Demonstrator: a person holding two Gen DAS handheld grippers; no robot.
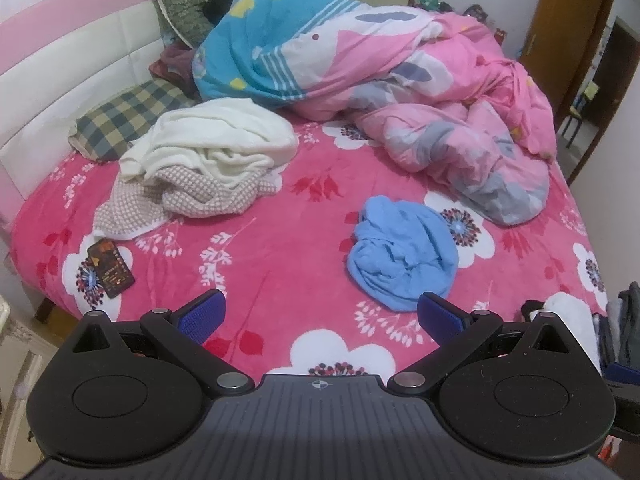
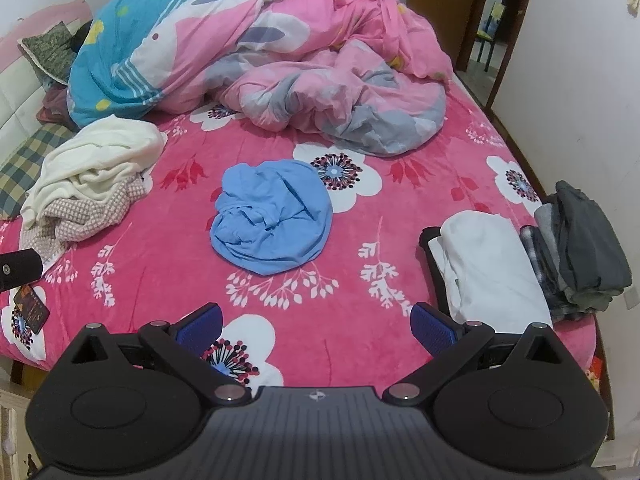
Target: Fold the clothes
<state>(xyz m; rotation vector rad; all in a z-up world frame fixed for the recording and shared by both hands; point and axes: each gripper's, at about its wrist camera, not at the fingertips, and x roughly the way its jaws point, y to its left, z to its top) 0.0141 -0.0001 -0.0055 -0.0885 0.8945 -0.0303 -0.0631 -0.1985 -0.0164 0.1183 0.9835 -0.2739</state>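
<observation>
A crumpled light blue garment lies in a heap on the pink flowered bedspread. My left gripper hovers open above the bed's near edge, the blue garment just beyond its right finger. My right gripper is also open and holds nothing, with the blue garment ahead of it. To the left, a cream garment lies piled on a beige checked cloth. Folded white clothing and a grey folded stack sit at the right edge.
A bunched pink and blue quilt fills the far half of the bed. Plaid and green pillows lean at the padded headboard. A dark phone-like item lies near the left corner. A doorway opens on the right.
</observation>
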